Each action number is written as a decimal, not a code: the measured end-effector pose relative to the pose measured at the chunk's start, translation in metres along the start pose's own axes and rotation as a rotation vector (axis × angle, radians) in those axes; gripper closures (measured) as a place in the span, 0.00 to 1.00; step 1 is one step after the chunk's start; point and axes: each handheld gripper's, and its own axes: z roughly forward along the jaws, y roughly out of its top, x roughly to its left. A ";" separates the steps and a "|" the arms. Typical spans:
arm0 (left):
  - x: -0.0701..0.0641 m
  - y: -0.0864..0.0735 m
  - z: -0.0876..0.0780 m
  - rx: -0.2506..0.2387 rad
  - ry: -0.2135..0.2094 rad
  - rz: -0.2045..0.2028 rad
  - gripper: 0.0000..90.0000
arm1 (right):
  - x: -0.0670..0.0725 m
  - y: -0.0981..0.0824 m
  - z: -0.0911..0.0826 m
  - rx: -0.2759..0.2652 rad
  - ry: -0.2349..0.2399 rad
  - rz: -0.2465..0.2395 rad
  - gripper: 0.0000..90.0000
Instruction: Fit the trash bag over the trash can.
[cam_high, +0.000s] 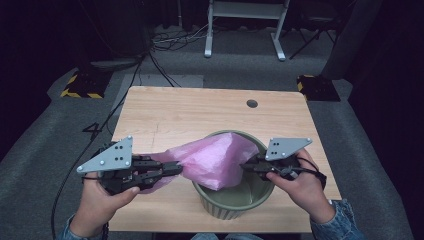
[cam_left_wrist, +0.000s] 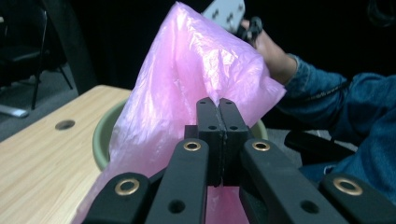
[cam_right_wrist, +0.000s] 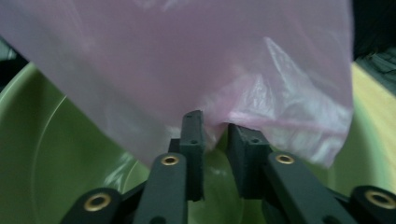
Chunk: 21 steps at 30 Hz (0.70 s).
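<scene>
A crumpled pink plastic bag (cam_high: 215, 157) hangs over the mouth of a ribbed green pot (cam_high: 235, 200) at the table's near edge. My left gripper (cam_high: 177, 167) is shut on the bag's left end and holds it level with the pot's rim. In the left gripper view the jaws (cam_left_wrist: 218, 105) are pressed together on the pink film (cam_left_wrist: 187, 79). My right gripper (cam_high: 243, 166) reaches over the pot's right rim. Its jaws (cam_right_wrist: 215, 119) stand a little apart, and a fold of the bag (cam_right_wrist: 187, 60) dips between the tips without being pinched. The pot's inside (cam_right_wrist: 56, 154) lies below.
The wooden table (cam_high: 190, 115) has a round cable hole (cam_high: 252, 103) at its far right. Beyond it are grey floor, loose cables and a white frame (cam_high: 245, 25). A denim sleeve (cam_left_wrist: 327, 98) of the right arm crosses the left gripper view.
</scene>
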 end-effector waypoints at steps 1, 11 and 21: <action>0.000 0.000 0.000 0.000 0.000 0.000 1.00 | 0.000 0.000 0.000 0.000 0.000 0.000 0.87; 0.006 -0.008 0.023 0.210 0.068 -0.022 1.00 | 0.005 -0.002 -0.001 0.077 -0.066 -0.002 0.45; 0.008 -0.008 0.025 0.241 0.088 -0.030 1.00 | -0.002 -0.009 -0.016 0.033 -0.158 0.033 0.36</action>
